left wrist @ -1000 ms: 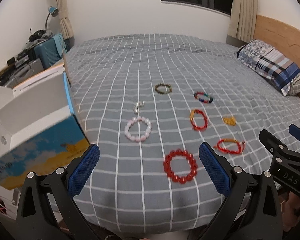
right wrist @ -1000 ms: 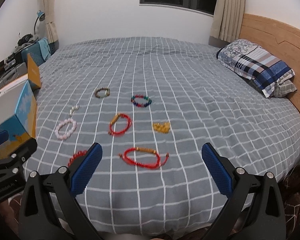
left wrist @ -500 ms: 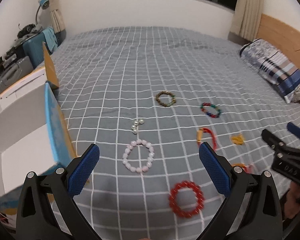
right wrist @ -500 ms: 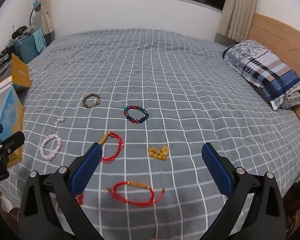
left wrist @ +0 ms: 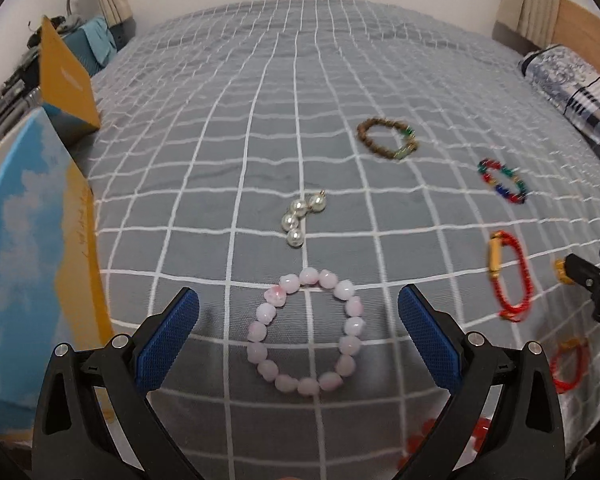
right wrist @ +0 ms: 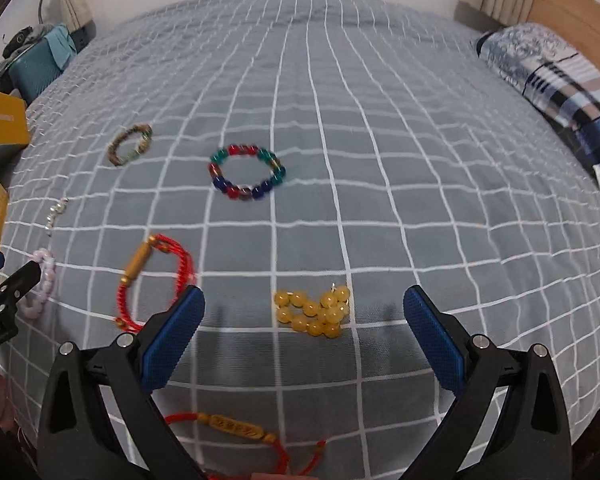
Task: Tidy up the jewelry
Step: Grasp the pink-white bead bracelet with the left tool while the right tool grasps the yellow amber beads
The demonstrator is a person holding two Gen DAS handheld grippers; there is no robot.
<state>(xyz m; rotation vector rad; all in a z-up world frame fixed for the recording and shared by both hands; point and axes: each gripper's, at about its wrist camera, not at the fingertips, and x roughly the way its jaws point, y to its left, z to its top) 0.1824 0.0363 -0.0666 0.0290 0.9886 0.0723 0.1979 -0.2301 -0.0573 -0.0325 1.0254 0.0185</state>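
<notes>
Left wrist view: the left gripper (left wrist: 298,320) is held wide apart and empty, with the pink bead bracelet (left wrist: 306,330) lying flat on the grey checked bedspread (left wrist: 260,80) at lower centre, framed between the two blue pads. A short pearl string (left wrist: 302,216) is seen just above it, and the open blue-and-yellow box (left wrist: 36,240) fills the left edge, judged to be where the jewelry is meant to go. In the right wrist view the right gripper (right wrist: 304,324) is likewise spread wide and empty, and the yellow bead cluster (right wrist: 314,310) sits between its pads at lower centre. A red cord bracelet (right wrist: 152,280) lies touching or just beside the left pad there; which cannot be told.

The step in hand is judged to be the approach before a first pick. It would be done well if each gripper were lowered straight down until the pad tips press lightly into the soft cover, so that beads are caught rather than skated over. One side of the pink ring should be pinched, not the whole loop. For the yellow cluster, the closing line should be kept clear of the red cord, which could otherwise be snagged and dragged.
</notes>
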